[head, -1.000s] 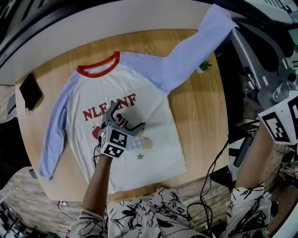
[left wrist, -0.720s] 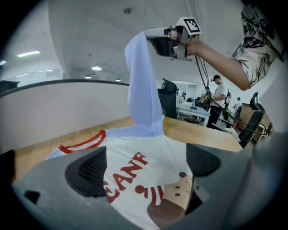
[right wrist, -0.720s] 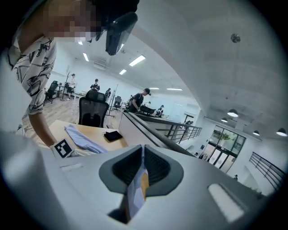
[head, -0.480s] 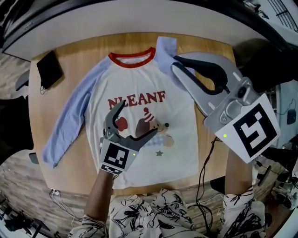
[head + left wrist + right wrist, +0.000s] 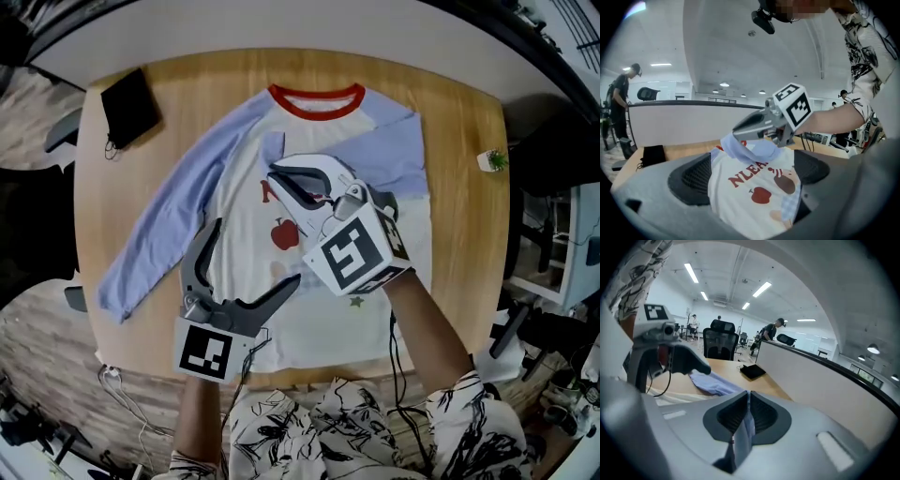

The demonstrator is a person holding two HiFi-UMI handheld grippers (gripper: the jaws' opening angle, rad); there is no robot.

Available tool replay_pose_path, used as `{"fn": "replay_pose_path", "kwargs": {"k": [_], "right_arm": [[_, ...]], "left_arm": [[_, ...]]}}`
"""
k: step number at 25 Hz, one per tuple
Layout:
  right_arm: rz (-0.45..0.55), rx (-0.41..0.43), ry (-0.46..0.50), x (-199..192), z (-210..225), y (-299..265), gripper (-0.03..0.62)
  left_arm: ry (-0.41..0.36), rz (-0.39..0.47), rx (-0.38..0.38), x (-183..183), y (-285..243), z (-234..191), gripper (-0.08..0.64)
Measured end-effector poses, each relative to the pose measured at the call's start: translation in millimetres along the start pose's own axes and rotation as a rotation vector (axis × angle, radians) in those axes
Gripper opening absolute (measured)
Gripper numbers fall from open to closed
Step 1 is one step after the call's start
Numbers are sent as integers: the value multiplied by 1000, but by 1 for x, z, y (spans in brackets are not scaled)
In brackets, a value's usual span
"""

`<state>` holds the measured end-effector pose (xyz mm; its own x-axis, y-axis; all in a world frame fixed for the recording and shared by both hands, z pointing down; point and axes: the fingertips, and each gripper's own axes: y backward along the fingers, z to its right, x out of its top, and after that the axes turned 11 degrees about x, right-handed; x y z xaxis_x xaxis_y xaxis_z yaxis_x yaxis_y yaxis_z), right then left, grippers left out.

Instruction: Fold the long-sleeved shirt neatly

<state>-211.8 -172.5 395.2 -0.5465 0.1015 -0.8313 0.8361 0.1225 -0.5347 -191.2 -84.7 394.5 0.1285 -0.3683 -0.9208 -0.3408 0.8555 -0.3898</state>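
Note:
The long-sleeved shirt [image 5: 323, 319] lies face up on the wooden table [image 5: 464, 244]; it has a white body, blue sleeves and a red collar [image 5: 316, 101]. My right gripper [image 5: 275, 172] hovers over the chest, shut on the cuff of the right sleeve [image 5: 398, 161], which is drawn leftward across the print. In the right gripper view blue cloth [image 5: 747, 423] is pinched between the shut jaws. The left sleeve [image 5: 164, 230] lies stretched out toward the front left. My left gripper [image 5: 251, 262] hangs open and holds nothing above the shirt's lower left; through it I see the print [image 5: 750, 174] and the right gripper [image 5: 740, 131].
A black pouch [image 5: 129, 103] lies at the table's far left corner. A small green plant [image 5: 492, 161] sits at the right edge. Cables [image 5: 122, 389] hang off the front edge. A low partition wall [image 5: 675, 124] runs behind the table, with people and chairs beyond.
The right gripper swung in from the far right and came down over the chest, bringing the right sleeve with it. The left gripper lifted off the shirt and drew back toward the front left.

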Motion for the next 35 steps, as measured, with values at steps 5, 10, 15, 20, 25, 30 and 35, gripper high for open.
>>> {"fn": "replay_pose_path", "kwargs": {"k": [5,10,15,20,25,30,35], "right_arm": [[-84,29,49,-25,-21,-44,29],[-203,160,150,-46,-59,-87,238],[-166,191,40,-49,-65,-90,239],[-226,262,-57,-76,-74,-103,223],[-263,245,-104,-86,-70,-128,177],[-264,231,-133,-70,-79,-122,28],[-253,161,-176,-65,-127,-108,31]], "left_arm": [[-30,-18,11,-14,22,-16,552],[-27,-28,16,-28,35,-25,552],[5,-29,32,-37,37,-32,552],[16,-19,36,-38,40,-34,552],[-8,-25,27,-43,50,-35,552],[-5,-32,36,-50,58,-40,551],[24,-51,56,-56,67,-51,565]]}}
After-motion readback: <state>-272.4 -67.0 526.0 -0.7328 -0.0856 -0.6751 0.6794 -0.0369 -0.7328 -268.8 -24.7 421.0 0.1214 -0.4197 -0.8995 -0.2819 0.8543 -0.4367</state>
